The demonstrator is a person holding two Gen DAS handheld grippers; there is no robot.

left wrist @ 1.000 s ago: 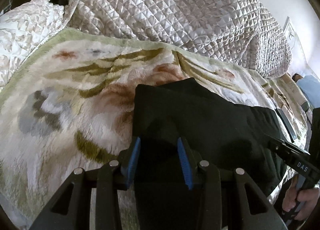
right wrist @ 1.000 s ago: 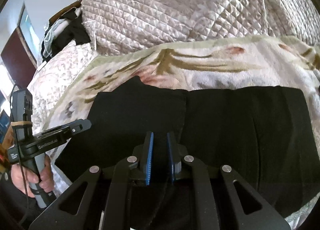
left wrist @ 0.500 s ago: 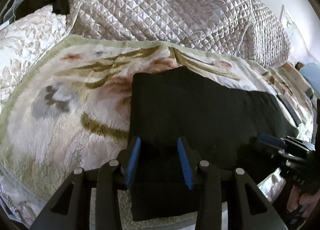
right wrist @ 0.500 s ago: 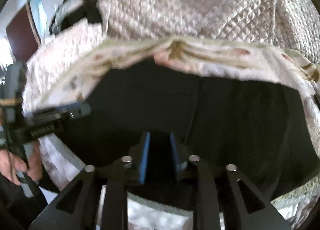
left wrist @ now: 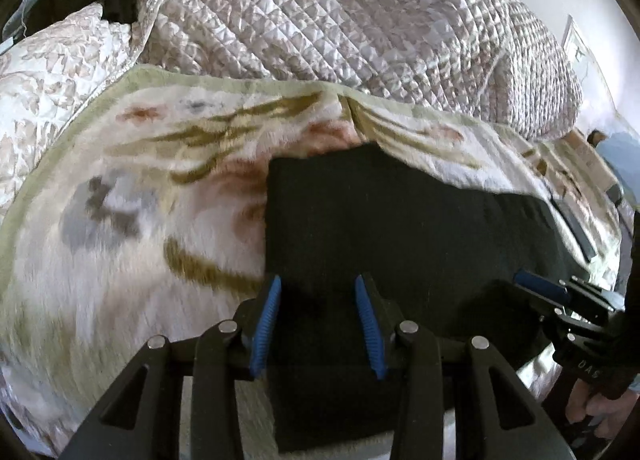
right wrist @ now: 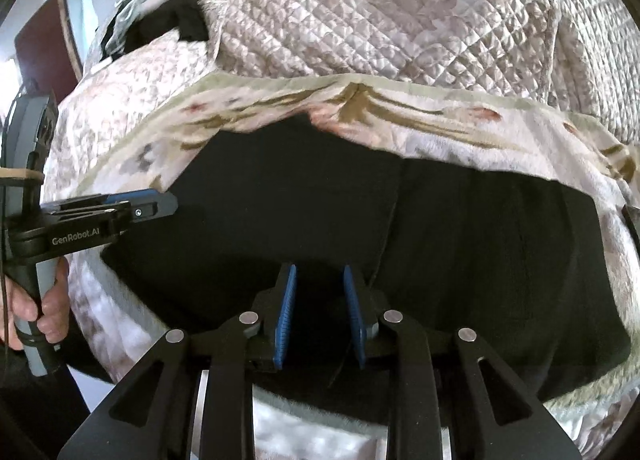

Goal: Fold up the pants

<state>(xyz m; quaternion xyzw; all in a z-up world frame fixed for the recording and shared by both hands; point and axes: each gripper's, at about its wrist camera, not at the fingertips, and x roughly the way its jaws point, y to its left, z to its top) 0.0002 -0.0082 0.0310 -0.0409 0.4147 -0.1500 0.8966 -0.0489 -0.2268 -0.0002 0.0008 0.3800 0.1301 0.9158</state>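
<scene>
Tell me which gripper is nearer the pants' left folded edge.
Left. The left gripper sits at that edge of the pants; the right gripper is over their middle.

Right tool point(right wrist: 318, 312) gapes over black pants point(right wrist: 360, 220) on floral blanket point(right wrist: 440, 128).

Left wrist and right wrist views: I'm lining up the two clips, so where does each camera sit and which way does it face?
Left wrist view: on the left gripper, looking forward and down along its blue fingers over the black pants on the floral blanket; the right gripper and hand show at right.
Right wrist view: on the right gripper, tilted down over the same pants; the left gripper and hand show at left.
Shared: pants, blanket, quilted bedspread.
</scene>
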